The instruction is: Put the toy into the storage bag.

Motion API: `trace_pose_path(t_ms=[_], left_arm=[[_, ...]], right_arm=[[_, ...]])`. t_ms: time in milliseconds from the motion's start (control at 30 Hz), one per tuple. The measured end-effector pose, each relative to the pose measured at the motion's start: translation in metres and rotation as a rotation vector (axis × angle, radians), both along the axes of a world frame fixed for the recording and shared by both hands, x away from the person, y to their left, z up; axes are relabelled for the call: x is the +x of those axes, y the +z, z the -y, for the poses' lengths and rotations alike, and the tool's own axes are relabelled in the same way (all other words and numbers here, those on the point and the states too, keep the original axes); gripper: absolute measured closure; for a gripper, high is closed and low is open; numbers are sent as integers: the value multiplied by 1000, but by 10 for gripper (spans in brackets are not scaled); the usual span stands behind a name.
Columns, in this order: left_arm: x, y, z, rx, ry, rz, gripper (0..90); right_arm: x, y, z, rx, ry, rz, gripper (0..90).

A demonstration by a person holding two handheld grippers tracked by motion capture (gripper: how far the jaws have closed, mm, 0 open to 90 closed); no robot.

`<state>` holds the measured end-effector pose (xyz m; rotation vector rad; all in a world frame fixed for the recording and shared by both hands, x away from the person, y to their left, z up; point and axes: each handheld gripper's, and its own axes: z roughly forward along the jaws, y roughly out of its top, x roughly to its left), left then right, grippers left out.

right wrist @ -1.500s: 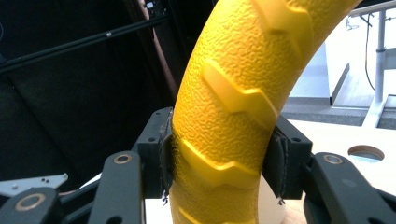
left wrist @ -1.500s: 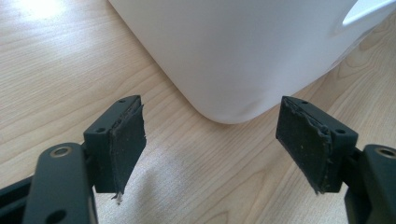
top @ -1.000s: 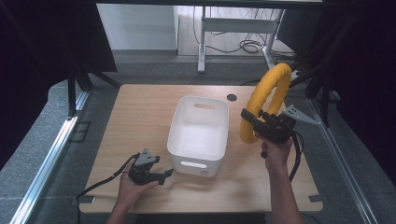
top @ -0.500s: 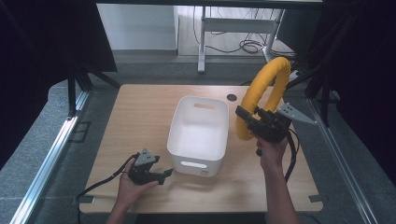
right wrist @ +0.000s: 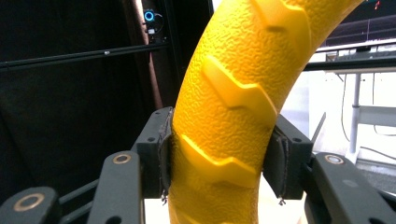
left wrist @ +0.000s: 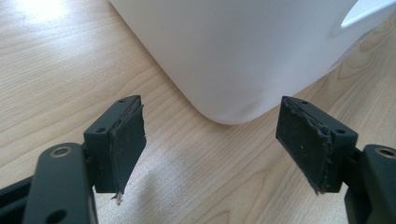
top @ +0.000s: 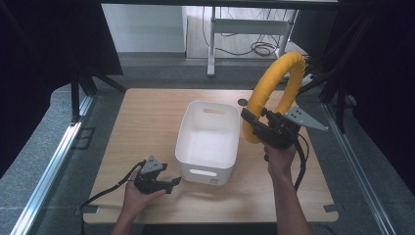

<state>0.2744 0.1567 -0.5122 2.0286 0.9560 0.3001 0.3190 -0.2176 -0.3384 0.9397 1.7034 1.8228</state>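
The right gripper (top: 250, 123) was clenched on a yellow ring (top: 274, 90), a thick textured hoop with raised chevron ridges, its pads pressed against both sides of the tube in the right gripper view (right wrist: 224, 140). The ring stood upright above that gripper, lifted clear of the counter (top: 147, 127). A white bin (top: 208, 142) sat just beside the gripper, toward the other hand, and looked empty, though its near wall hid part of the floor. The left gripper (top: 169, 183) rested low on the counter with its jaws spread wide and nothing between them, the bin's rounded corner (left wrist: 224, 70) just ahead of it. By my reading the pick-up was done and the carry under way; what remained was bringing the ring over the bin, lowering it in and letting go.
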Motion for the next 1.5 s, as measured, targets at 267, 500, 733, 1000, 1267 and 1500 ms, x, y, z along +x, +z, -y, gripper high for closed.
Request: trace_pose_path(t_ms=[267, 500, 733, 1000, 1267, 1500], left_arm=[[0, 1, 0, -7, -4, -2, 241], [0, 0, 0, -8, -7, -6, 241], [0, 2, -1, -14, -10, -2, 241], [0, 1, -2, -11, -14, -5, 241], [-5, 3, -2, -4, -18, 2, 241], [-5, 4, -4, -3, -17, 7, 241]], right_arm=[[-7, 15, -18, -10, 14, 53, 492], [-11, 24, -38, -20, 32, 93, 492], [-11, 26, -58, -16, 59, 106, 491], [-12, 21, -76, -12, 84, 104, 491], [-11, 16, -95, 0, 105, 105, 490], [-11, 9, -113, 13, 113, 103, 490]])
